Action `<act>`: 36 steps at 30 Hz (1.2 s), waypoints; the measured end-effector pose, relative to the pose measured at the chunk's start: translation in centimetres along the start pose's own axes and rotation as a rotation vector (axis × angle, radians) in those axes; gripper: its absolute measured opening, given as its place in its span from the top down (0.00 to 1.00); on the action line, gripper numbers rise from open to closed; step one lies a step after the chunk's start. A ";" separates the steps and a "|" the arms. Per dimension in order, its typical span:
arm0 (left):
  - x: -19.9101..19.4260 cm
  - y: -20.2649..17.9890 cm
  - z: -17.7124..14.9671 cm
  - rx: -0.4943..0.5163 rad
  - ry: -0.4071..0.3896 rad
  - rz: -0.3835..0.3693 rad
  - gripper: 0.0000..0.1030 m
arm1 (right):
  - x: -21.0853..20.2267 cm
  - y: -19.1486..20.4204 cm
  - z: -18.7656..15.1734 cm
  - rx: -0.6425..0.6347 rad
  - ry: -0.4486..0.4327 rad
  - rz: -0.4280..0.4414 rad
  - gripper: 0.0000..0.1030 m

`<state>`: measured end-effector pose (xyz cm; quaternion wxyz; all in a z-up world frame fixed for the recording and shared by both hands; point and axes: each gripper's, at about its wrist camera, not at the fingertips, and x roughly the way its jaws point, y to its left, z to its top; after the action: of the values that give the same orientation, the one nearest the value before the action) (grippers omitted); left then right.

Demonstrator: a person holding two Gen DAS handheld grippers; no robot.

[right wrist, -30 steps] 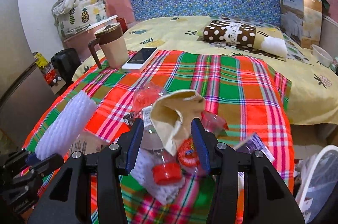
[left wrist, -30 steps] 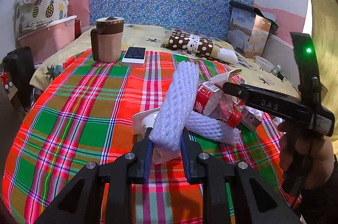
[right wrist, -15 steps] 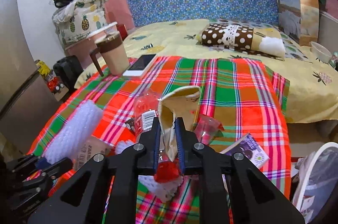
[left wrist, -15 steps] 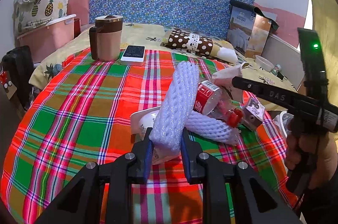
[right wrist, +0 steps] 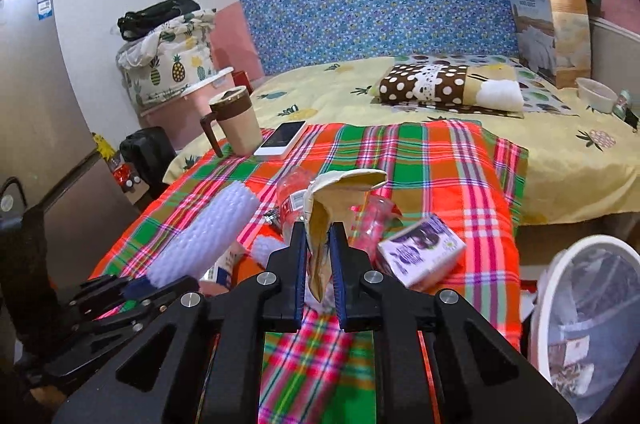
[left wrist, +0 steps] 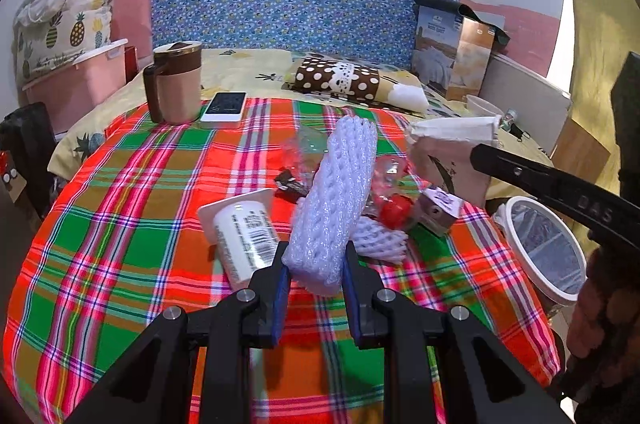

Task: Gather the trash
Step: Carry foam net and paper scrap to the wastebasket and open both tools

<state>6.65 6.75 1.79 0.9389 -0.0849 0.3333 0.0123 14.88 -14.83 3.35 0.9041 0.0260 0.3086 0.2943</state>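
My left gripper [left wrist: 314, 264] is shut on a white foam net sleeve [left wrist: 336, 199], held above the plaid tablecloth [left wrist: 120, 224]. It also shows in the right wrist view [right wrist: 204, 232]. My right gripper [right wrist: 319, 248] is shut on a crumpled beige paper bag [right wrist: 340, 195] and lifts it over the trash pile; the bag shows in the left wrist view [left wrist: 448, 151]. On the cloth lie a second foam net [left wrist: 378, 238], a bottle with a red cap [left wrist: 394, 209], a white labelled packet [left wrist: 244, 232] and a purple carton [right wrist: 422, 252].
A white-rimmed trash bin [right wrist: 592, 312] with a clear liner stands at the table's right edge. A brown mug [left wrist: 176, 83] and a phone [left wrist: 224, 105] sit at the far left of the table. The bed with a dotted pillow [left wrist: 340, 83] lies behind.
My right gripper has shut on the paper bag and lifted it up and to the right. My left gripper has raised the foam sleeve slightly.
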 end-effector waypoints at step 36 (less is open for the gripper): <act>5.1 -18.5 -0.8 0.304 0.112 -0.298 0.77 | -8.8 -12.4 -6.5 0.283 -0.029 -0.312 0.87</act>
<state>11.54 -11.75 0.78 0.9124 0.0089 0.3666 -0.1816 11.93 -30.81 0.03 0.9305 0.1087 0.3339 0.1040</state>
